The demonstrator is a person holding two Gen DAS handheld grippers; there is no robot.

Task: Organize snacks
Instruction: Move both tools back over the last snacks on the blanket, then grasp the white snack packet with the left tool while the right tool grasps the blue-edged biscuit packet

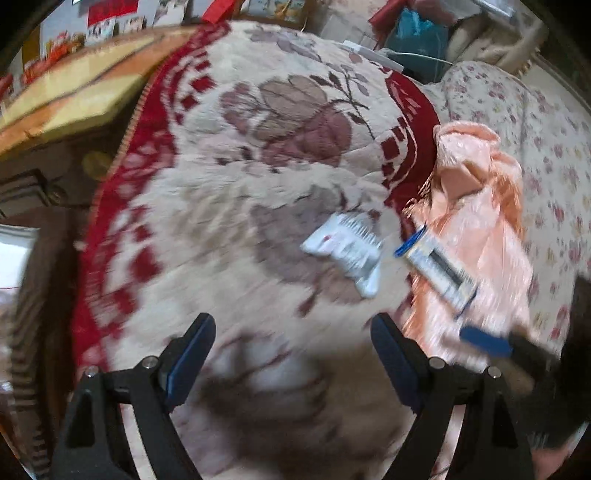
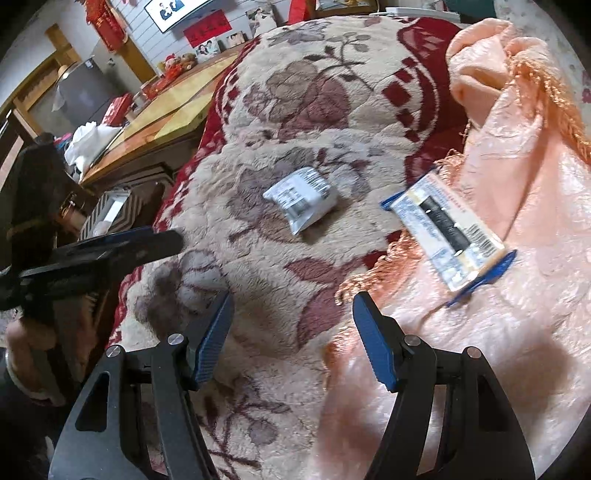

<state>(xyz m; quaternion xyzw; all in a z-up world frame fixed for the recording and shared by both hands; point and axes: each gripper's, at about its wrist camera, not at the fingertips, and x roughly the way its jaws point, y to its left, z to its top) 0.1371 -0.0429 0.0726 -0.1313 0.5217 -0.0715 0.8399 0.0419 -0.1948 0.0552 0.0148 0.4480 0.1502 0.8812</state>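
Observation:
A small white snack packet point(image 1: 345, 254) point(image 2: 301, 199) lies on a cream and red floral blanket point(image 1: 258, 166) point(image 2: 295, 129). Just right of it, a longer white packet with blue ends point(image 1: 437, 269) point(image 2: 448, 232) rests on the edge of a peach fringed cloth point(image 1: 480, 206) point(image 2: 517, 184). My left gripper point(image 1: 291, 325) hovers open over the blanket, short of the white packet, with nothing between its fingers. My right gripper point(image 2: 293, 302) is also open and empty, above the seam between blanket and cloth. In the right wrist view the left gripper point(image 2: 162, 242) reaches in from the left.
A wooden table point(image 1: 74, 92) point(image 2: 166, 110) borders the blanket on the left, with boxes and a white bag on it. A flowered sheet point(image 1: 535, 147) lies to the right. A white power strip point(image 1: 373, 55) and a teal bag point(image 1: 413, 33) sit beyond the blanket's far edge.

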